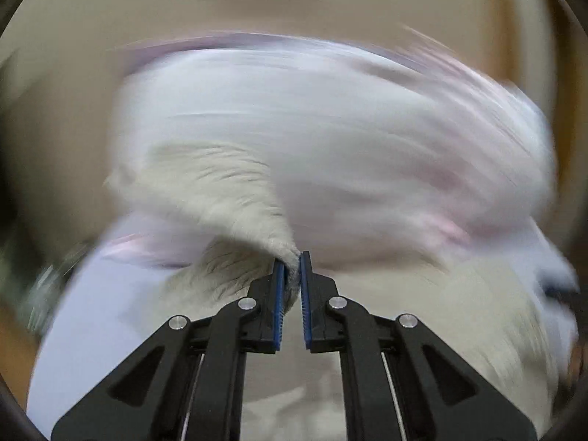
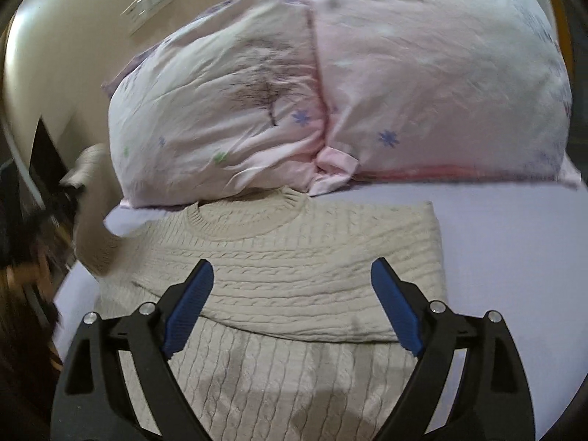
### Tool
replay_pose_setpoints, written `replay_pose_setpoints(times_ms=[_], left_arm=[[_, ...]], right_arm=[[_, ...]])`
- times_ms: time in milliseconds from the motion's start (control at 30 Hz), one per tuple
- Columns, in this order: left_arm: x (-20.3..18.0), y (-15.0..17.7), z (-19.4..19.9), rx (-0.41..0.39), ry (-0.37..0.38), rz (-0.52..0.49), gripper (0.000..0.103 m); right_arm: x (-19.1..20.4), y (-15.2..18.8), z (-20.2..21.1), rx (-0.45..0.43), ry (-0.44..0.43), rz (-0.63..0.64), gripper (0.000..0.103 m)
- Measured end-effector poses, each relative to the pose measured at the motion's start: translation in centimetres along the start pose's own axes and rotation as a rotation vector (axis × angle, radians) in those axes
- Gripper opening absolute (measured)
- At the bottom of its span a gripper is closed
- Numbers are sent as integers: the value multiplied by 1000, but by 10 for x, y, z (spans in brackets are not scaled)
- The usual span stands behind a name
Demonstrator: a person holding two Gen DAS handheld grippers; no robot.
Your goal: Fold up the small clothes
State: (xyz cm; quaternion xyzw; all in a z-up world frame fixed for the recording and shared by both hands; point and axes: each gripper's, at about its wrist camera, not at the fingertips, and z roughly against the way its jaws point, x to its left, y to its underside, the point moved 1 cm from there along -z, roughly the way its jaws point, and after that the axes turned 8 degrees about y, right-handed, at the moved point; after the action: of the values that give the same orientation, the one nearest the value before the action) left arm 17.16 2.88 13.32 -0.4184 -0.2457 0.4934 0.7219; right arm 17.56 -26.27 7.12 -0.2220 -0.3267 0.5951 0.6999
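A cream cable-knit sweater (image 2: 294, 268) lies on a lavender bed sheet (image 2: 507, 250), its right side folded over the body. My right gripper (image 2: 292, 275) is open and empty, hovering over the sweater's middle. My left gripper (image 1: 292, 261) is shut on the sweater's left sleeve (image 1: 228, 191) and holds it lifted; the left wrist view is heavily motion-blurred. In the right wrist view the raised sleeve (image 2: 90, 198) shows at the far left, blurred.
Pink floral pillows (image 2: 330, 84) are piled at the head of the bed just beyond the sweater's collar. A beige wall with a switch plate (image 2: 149, 3) is behind. Dark furniture (image 2: 44, 147) stands at the left bed edge.
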Motion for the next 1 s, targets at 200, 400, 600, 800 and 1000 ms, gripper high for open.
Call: replay_pose_setpoints(times_ms=[200,400,600,800,1000], left_arm=[[-146,71,-63,222,129,-408,8],[-61,63,15,118,136,-124,55],[40,105,73,187,10,186,64],[81,153,89,234,164,464,70],[78,169,88,232,263,539,70]], right_arm=[[-28,4,-30,134,-113,-178,80],[-52,8,-50,216,-121,-297,55],[-55,16,-53,202,57,-307,49],[-44,18,-69,245,-28,-254,9],[-78,7,-45,150,87,-323,23]])
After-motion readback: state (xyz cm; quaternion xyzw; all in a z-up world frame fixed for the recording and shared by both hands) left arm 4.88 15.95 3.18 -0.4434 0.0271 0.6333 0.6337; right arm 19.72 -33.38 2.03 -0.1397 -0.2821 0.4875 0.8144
